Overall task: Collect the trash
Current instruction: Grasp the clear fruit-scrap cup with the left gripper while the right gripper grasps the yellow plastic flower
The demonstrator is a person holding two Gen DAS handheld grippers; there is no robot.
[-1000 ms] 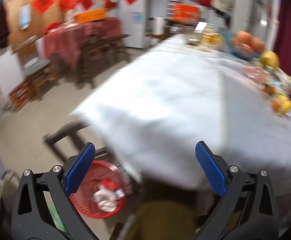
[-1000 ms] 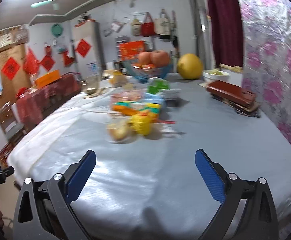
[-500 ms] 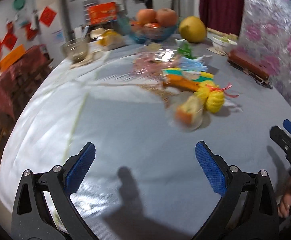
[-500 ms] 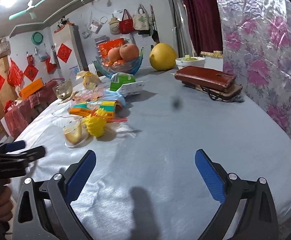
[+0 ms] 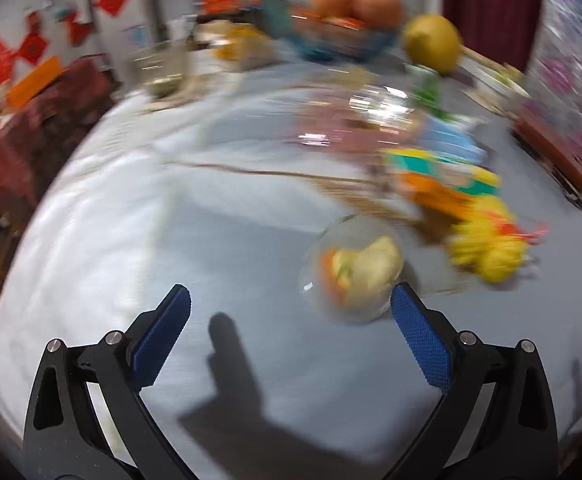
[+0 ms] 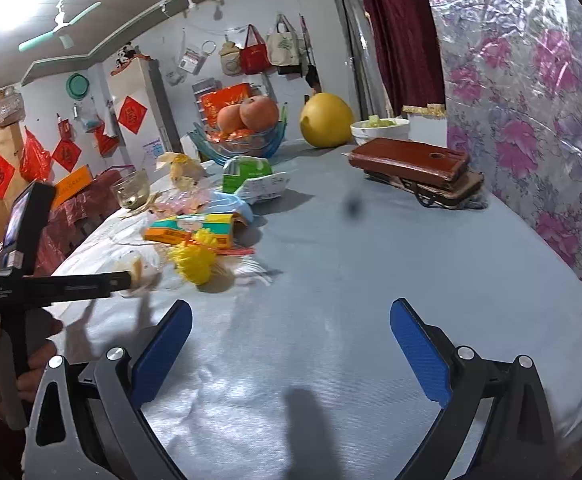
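Observation:
Trash lies in a loose pile on the grey-blue tablecloth (image 5: 251,248). A clear plastic cup with food scraps (image 5: 355,272) sits just ahead of my right fingertip in the left wrist view, which is blurred. Beside it are a yellow mesh ball (image 5: 487,248) (image 6: 193,262), an orange and green snack box (image 5: 443,180) (image 6: 189,232), a pink wrapper (image 5: 351,128) and a green packet (image 6: 251,176). My left gripper (image 5: 291,308) is open and empty, close to the cup. My right gripper (image 6: 291,320) is open over bare cloth, further from the pile.
A glass fruit bowl (image 6: 243,136), a yellow pomelo (image 6: 326,120), a white bowl (image 6: 379,130), a brown wallet (image 6: 409,160) and a glass cup (image 6: 131,192) stand at the back. A foil-covered wall (image 6: 531,120) borders the right. A hand (image 6: 7,344) holds the left tool.
My left gripper swung from the floor and red bin up over the table, then closed in on the plastic cup. My right gripper shifted slightly right; both stay open.

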